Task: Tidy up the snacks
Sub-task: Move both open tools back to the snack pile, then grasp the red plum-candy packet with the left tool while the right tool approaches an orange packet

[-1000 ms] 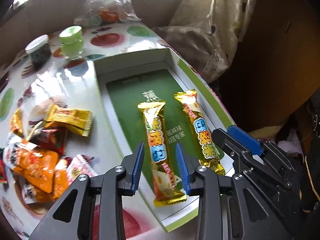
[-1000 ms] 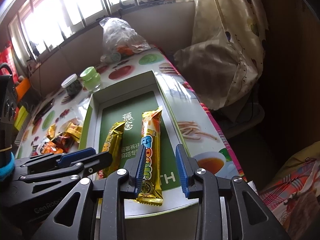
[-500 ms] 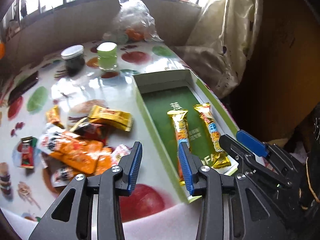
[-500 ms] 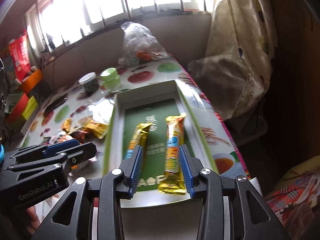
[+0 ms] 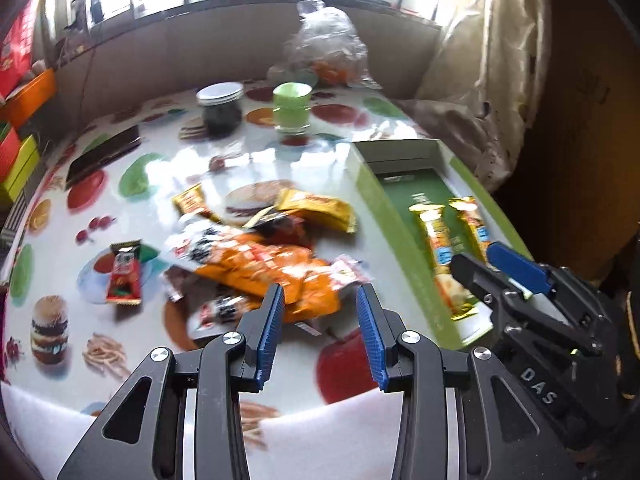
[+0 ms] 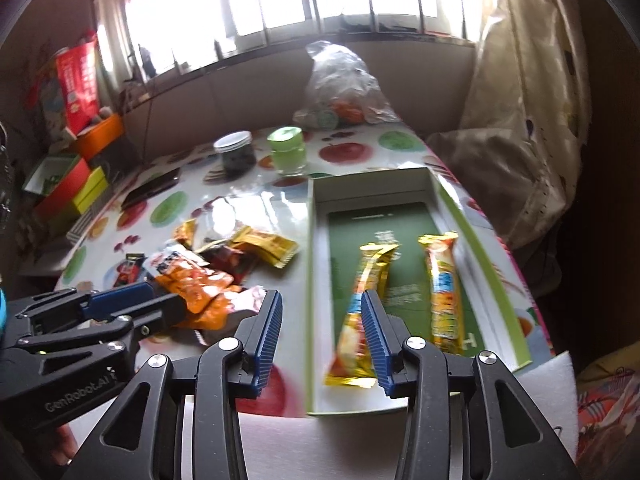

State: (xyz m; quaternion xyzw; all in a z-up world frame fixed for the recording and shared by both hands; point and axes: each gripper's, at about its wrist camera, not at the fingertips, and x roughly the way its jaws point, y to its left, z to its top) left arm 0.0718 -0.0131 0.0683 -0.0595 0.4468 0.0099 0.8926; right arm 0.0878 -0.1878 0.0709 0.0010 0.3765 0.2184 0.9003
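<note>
Snacks first: two long gold-wrapped bars, the left bar (image 6: 362, 312) and the right bar (image 6: 443, 288), lie side by side lengthwise in my shallow white-walled box with green floor (image 6: 500, 280). A loose heap of orange, yellow and red snack packets (image 5: 264, 256) sits on the fruit-print tablecloth (image 5: 160, 172) left of the box. My left gripper (image 5: 320, 320) hangs spread and empty over the heap's near edge; my right gripper (image 6: 320, 324), also spread and empty, straddles the box's left wall. Only the left view shows one small red packet (image 5: 125, 274) lying apart.
</note>
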